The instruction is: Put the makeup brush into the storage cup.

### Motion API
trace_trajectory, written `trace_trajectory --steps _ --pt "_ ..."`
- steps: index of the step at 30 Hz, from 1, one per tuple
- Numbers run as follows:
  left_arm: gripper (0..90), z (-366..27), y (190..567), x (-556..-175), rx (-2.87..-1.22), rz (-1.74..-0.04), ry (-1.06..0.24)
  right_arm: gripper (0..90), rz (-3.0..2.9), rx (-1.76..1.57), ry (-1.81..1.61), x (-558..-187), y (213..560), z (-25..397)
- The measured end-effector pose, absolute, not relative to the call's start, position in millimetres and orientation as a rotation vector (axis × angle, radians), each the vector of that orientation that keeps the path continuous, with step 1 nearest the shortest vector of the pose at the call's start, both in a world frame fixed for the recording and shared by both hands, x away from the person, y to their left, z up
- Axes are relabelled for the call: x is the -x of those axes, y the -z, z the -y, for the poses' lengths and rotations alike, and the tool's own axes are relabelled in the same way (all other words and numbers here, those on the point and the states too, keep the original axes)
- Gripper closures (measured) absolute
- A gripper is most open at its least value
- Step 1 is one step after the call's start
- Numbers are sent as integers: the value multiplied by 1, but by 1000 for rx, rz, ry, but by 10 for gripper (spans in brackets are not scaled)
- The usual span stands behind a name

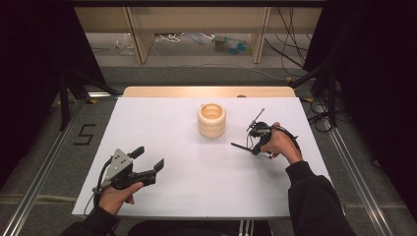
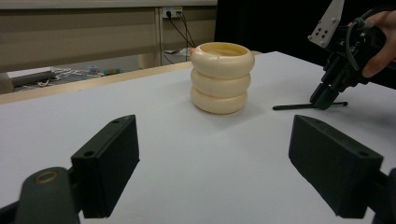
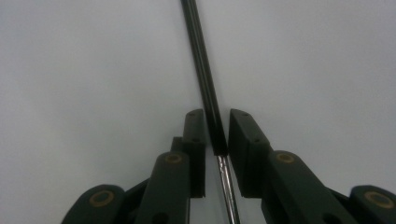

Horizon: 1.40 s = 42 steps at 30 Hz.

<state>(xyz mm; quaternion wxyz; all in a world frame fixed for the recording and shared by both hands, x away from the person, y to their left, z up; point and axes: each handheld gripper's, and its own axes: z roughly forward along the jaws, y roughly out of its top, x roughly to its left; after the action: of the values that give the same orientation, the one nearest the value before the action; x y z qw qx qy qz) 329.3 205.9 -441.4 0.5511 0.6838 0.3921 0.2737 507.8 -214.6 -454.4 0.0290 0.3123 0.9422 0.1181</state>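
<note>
Our right gripper (image 3: 217,140) has its jaws almost pinched around a thin black rod (image 3: 201,70) lying flat on the table (image 1: 196,167), long axis running straight ahead between them. Our left gripper (image 2: 215,172) waits spread, well apart.

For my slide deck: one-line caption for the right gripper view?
Right hand-held gripper closing its jaws around a thin black rod lying on the white table.
</note>
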Motion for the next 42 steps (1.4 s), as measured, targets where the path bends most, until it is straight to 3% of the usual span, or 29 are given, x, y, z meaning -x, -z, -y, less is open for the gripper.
trace_trajectory --steps 18,42 --pt "160 -205 442 -330 -1618 -927 -642 839 -2909 -925 -329 -506 454 210" --pt "162 -205 442 -330 -1620 -927 -639 841 -2891 -880 -345 -501 441 209"
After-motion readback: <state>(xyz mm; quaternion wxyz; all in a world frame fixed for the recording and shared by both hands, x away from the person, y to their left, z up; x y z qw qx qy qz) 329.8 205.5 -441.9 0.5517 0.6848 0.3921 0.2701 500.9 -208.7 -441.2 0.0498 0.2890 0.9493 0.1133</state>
